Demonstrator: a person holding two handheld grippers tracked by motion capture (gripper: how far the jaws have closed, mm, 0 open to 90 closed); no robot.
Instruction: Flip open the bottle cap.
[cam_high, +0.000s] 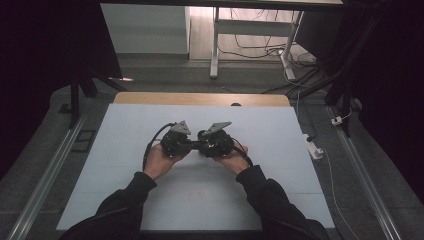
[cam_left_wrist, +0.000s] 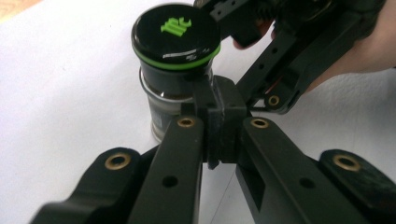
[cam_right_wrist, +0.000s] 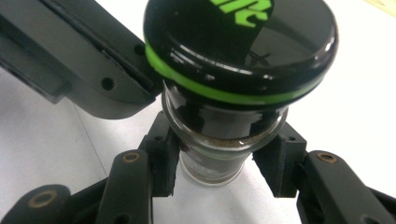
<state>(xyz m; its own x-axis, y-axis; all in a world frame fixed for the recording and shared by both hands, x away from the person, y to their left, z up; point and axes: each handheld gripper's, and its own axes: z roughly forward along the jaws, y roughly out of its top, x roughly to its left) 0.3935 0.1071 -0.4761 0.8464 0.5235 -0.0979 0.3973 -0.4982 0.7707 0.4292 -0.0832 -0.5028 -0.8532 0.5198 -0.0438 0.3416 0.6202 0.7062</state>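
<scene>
A small glass jar (cam_left_wrist: 164, 106) with a glossy black lid (cam_left_wrist: 175, 35), green ring and green logo stands on the white table (cam_high: 150, 200). In the right gripper view, my right gripper (cam_right_wrist: 219, 163) has a pad on each side of the jar's (cam_right_wrist: 212, 163) glass body under the lid (cam_right_wrist: 238, 46), shut on it. My left gripper (cam_left_wrist: 219, 116) is shut with its pads pressed together, just right of the jar and close against it. Both grippers meet nose to nose at the table's middle: left gripper (cam_high: 191, 145), right gripper (cam_high: 201, 146).
A person's hands and dark sleeves come in from the bottom. The white sheet covers a wooden table top (cam_high: 200, 98). Beyond it are desk legs and cables (cam_high: 260, 50) on the floor, and metal rails run along both sides.
</scene>
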